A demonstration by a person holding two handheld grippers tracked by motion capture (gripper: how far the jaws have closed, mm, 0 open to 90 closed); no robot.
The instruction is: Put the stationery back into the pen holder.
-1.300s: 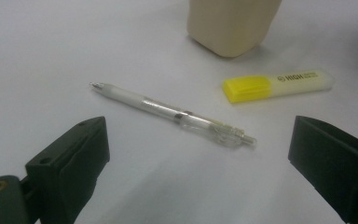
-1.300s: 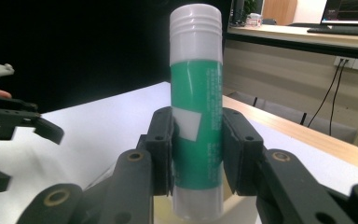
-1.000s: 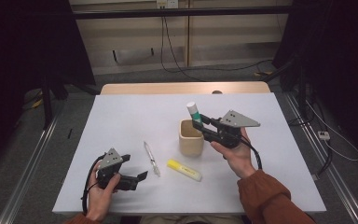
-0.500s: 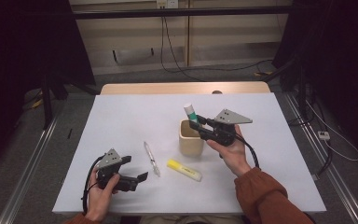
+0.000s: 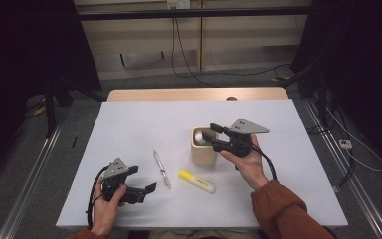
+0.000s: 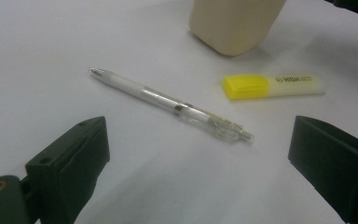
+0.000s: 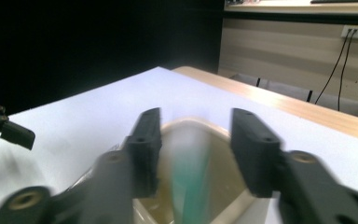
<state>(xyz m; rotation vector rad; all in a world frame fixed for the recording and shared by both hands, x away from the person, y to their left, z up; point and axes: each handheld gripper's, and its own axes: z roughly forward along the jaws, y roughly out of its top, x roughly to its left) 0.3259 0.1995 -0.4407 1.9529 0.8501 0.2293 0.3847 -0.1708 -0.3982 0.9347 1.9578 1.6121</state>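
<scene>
My right gripper point(image 5: 208, 131) hangs over the beige square cup point(image 5: 202, 151) with jaws parted; a blurred white-and-green marker point(image 7: 190, 179), probably free, stands inside it. My left gripper point(image 5: 144, 181) rests released near the clear plastic pen point(image 6: 170, 104).

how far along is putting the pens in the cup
About a third done. The green-and-white marker is dropping into the beige cup, just let go by the right tool, whose jaws are open above the rim. The clear pen and yellow highlighter lie on the table; the open left tool faces them.
</scene>
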